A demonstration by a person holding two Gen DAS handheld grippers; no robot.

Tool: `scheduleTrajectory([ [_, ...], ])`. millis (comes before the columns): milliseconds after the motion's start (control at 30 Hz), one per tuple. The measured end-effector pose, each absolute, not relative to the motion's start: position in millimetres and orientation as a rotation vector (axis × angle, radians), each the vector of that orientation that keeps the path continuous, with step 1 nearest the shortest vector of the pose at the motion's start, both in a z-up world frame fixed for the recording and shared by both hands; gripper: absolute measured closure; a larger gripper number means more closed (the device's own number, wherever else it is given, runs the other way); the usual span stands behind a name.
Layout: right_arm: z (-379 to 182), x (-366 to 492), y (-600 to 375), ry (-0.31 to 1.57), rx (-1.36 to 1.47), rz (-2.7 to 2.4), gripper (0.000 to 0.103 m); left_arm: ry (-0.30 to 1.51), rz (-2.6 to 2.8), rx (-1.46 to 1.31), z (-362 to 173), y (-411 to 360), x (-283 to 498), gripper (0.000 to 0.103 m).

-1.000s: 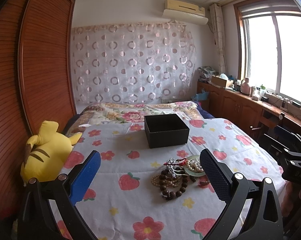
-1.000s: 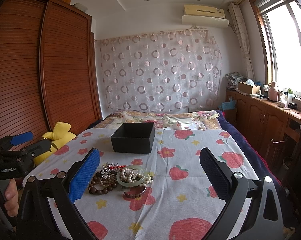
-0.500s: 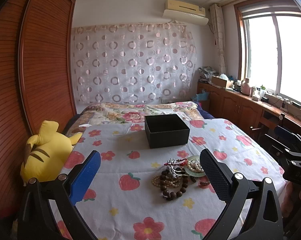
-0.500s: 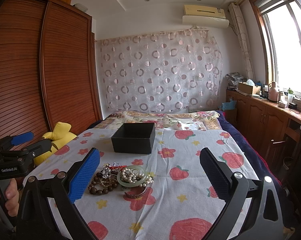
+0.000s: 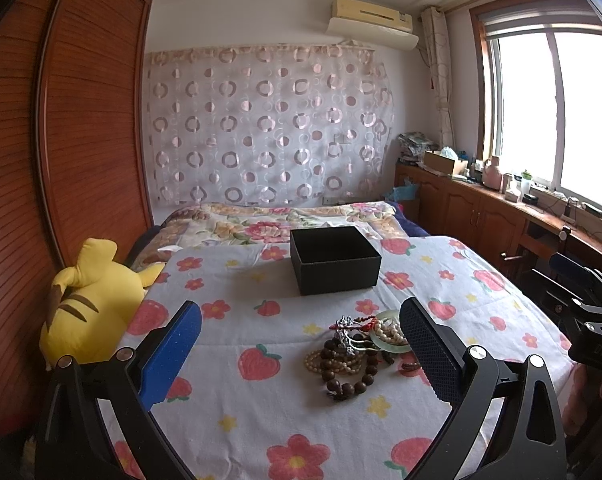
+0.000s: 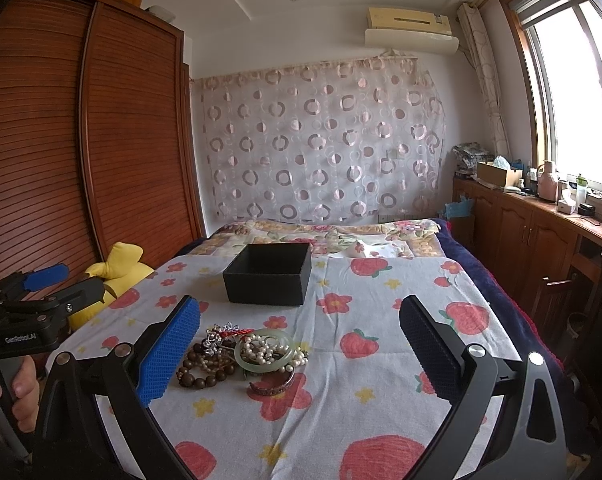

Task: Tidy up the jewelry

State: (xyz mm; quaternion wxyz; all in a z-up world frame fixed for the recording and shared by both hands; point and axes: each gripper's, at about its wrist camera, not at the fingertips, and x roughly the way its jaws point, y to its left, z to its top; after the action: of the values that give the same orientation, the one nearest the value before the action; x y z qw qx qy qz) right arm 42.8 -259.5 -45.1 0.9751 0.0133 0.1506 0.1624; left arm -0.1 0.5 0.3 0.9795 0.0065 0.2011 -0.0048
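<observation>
Bedding with a strawberry-and-flower sheet [image 6: 381,292] fills the scene, and on it, toward the far side, sits an open black box [image 6: 269,280], which looks empty from here. Nearer than the box lies the jewelry pile [image 6: 245,356]: a pale green bangle [image 6: 266,360] with a pearl strand [image 6: 261,350] heaped in its ring, dark wooden bead bracelets [image 6: 199,376] on the left, a metal cuff [image 6: 272,385] at the near edge, and a silver piece with red cord [image 6: 225,332] on the far side. The left gripper [image 5: 301,360] and the right gripper [image 6: 301,360] both hover above the near bedding with jaws spread wide and nothing between them. Judging by looks, the bangle is rigid, smooth and likely breakable, best pinched across its rim; it lies flat with no long axis. The bead strands should be light, limp and prone to tangle or slip, so a pinch across a bunched loop seems safest. The cuff is stiff, its opening seeming to face near-left. The pile as a whole runs left to right across the sheet.
</observation>
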Motion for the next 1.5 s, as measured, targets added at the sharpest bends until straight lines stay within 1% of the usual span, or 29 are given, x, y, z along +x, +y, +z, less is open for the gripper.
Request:
scheduleTrajectory([
  [733, -43, 43, -259, 0.318, 0.027, 0.334, 0.002, 0.411, -0.010, 0.010, 5, 0, -1, 0.007],
  [833, -49, 44, -255, 0.334, 0.022, 0.349, 0.002, 0.427, -0.013, 0.007, 3, 1, -1, 0.007],
  [967, -62, 50, -248, 0.360, 0.011, 0.379, 0.002, 0.461, -0.021, 0.003, -20, 3, 9, 0.007],
  [1300, -87, 72, -247, 0.424, -0.031, 0.417, 0.002, 0.539, -0.054, -0.016, -45, 12, 25, 0.007],
  [1400, -96, 84, -247, 0.457, -0.054, 0.430, 0.005, 0.563, -0.091, -0.018, -53, 13, 35, 0.007],
  [1500, -105, 95, -245, 0.494, -0.082, 0.435, 0.006, 0.586, -0.130, -0.022, -58, 10, 44, 0.007],
])
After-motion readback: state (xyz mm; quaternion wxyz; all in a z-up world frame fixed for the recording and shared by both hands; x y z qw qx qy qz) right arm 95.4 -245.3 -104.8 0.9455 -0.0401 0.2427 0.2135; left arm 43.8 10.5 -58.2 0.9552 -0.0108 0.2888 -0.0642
